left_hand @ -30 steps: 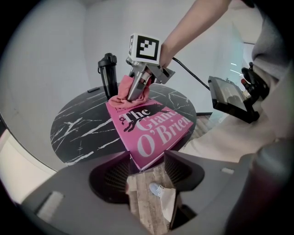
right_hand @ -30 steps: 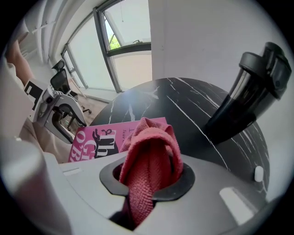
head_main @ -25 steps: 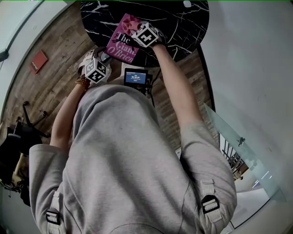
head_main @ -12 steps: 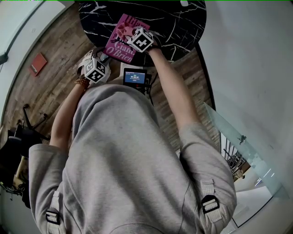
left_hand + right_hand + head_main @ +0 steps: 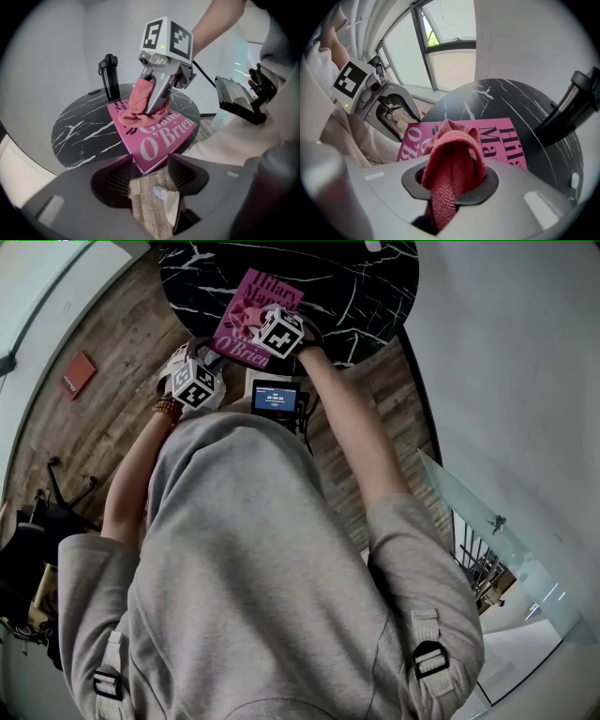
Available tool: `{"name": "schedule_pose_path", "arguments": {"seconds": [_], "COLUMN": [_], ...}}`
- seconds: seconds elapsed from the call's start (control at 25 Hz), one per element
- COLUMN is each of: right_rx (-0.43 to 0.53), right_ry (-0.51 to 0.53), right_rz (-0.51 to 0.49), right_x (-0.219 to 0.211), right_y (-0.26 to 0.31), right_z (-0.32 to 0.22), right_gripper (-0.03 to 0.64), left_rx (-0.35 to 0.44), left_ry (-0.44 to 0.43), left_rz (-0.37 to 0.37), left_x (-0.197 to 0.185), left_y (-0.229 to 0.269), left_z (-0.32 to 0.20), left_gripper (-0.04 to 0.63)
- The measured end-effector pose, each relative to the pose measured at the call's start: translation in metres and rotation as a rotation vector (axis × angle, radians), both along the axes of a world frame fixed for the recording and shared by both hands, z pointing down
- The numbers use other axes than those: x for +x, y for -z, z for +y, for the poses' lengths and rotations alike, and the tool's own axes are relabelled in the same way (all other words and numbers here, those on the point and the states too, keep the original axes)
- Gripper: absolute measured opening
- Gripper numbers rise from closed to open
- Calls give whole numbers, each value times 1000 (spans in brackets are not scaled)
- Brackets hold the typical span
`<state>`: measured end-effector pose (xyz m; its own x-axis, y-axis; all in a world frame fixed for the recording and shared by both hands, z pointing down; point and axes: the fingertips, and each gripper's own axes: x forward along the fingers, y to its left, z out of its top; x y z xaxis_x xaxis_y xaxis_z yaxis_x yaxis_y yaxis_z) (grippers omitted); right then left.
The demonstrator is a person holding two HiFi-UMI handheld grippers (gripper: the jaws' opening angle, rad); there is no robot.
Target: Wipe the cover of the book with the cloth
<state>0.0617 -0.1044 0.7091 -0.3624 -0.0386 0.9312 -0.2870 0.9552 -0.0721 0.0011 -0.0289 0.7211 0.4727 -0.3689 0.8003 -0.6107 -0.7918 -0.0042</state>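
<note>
Jaws of right gripper (image 5: 153,107) pinch cloth (image 5: 452,159) on book (image 5: 165,137) near bottle (image 5: 109,77); left gripper (image 5: 150,174) jaws stand spread.

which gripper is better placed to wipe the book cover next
Right. The right gripper is shut on the cloth, which rests on the pink book. The left gripper is open and empty, short of the book's near corner.

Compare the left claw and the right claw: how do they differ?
The left claw stands open and empty; the right claw is shut on the pink cloth. The left claw hangs beyond the edge of the table, by a corner of the book; the right claw sits over the book cover. Both point downward.
</note>
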Motion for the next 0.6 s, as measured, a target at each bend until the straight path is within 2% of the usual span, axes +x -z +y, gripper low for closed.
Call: {"name": "schedule_pose_path", "arguments": {"seconds": [0.6], "right_rx": [-51], "right_ry": [100], "right_rz": [-8], "right_x": [-15], "right_y": [1], "right_z": [43], "right_gripper": [97], "left_rx": [0], "left_ry": [3], "left_rz": [-1], "left_x": [1], "left_y": [1], "left_z": [0], "left_gripper": [236]}}
